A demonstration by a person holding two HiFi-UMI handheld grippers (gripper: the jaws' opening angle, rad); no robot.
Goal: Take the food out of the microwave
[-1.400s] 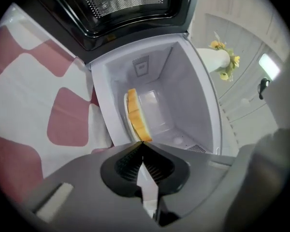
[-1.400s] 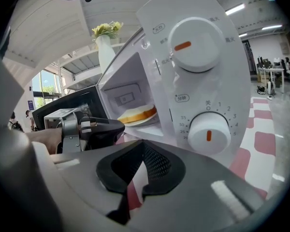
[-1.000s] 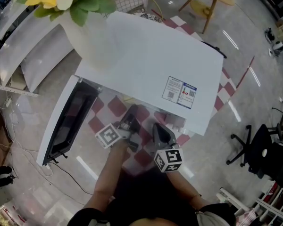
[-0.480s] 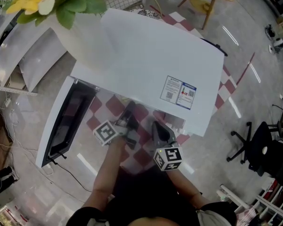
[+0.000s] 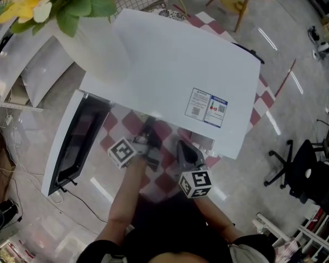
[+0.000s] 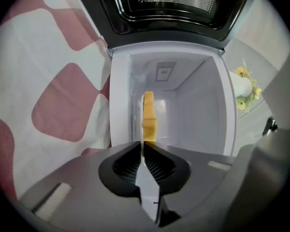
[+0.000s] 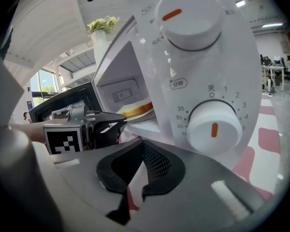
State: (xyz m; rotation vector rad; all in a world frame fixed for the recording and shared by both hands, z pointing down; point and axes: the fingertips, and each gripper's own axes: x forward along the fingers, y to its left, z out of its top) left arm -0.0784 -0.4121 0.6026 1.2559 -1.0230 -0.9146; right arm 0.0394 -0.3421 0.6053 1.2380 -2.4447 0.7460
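A white microwave [image 5: 170, 64] stands on a red-and-white checked cloth [image 6: 53, 100], with its door [image 5: 77, 141] swung open to the left. Inside the cavity a yellow slice of food [image 6: 149, 115] lies on a thin white plate [image 6: 137, 115]. My left gripper [image 6: 143, 145] reaches into the opening, and its jaws are shut on the plate's near rim. The right gripper view shows the same food [image 7: 137, 109] and the left gripper [image 7: 123, 123] at the plate. My right gripper [image 7: 143, 143] hangs shut and holds nothing, just in front of the control panel's lower dial [image 7: 214, 124].
A white vase with yellow flowers [image 5: 98, 43] stands on top of the microwave at its left. The open door [image 6: 174, 4] flanks my left gripper. An upper knob [image 7: 192, 21] sits above the dial. A black office chair [image 5: 301, 171] stands on the floor to the right.
My left gripper has crept a little further towards the microwave opening. The right gripper has hardly moved.
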